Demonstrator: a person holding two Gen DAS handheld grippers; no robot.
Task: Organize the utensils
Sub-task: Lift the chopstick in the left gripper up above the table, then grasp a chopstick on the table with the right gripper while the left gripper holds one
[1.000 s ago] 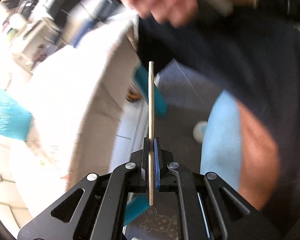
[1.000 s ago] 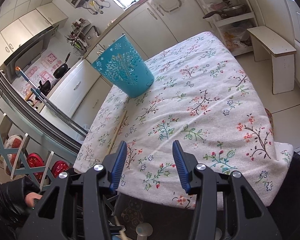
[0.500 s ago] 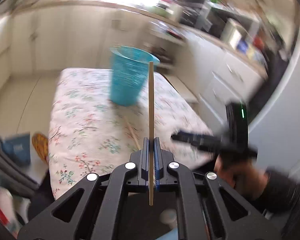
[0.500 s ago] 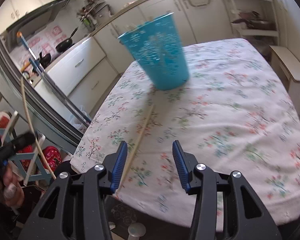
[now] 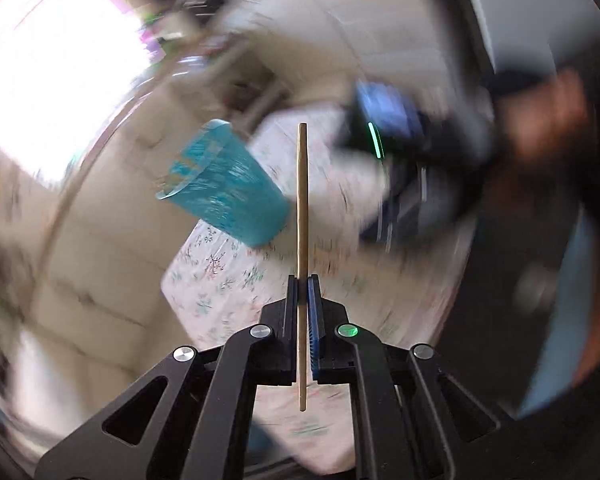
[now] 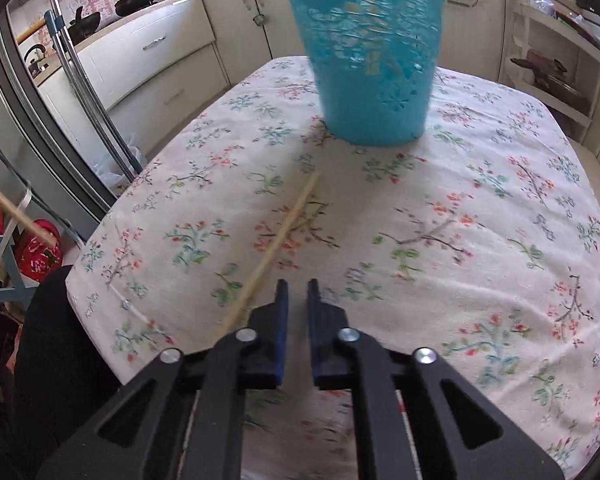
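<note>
My left gripper (image 5: pixel 302 280) is shut on a wooden chopstick (image 5: pixel 302 200) that stands upright between its pads, above the near end of the floral table (image 5: pixel 220 292). That chopstick's end shows at the far left of the right wrist view (image 6: pixel 16 214). A turquoise perforated basket (image 6: pixel 372 60) stands upright at the table's far side; it also shows blurred in the left wrist view (image 5: pixel 224 192). A second chopstick (image 6: pixel 284 236) lies on the cloth, just left of my right gripper (image 6: pixel 297 284). That gripper's jaws are closing, almost together, with nothing between them.
The floral cloth (image 6: pixel 480 200) covers the whole table. Cream cabinets (image 6: pixel 156 52) with pans on the counter run behind it, and an open shelf unit (image 6: pixel 548 68) stands at the right. Fridge handles (image 6: pixel 88 96) rise at the left. The person's dark trouser leg (image 6: pixel 52 340) is at the near-left corner.
My right gripper moved in toward the basket and the lying chopstick, and its jaws went from wide apart to nearly together. My left gripper swung round and upward, still gripping its chopstick.
</note>
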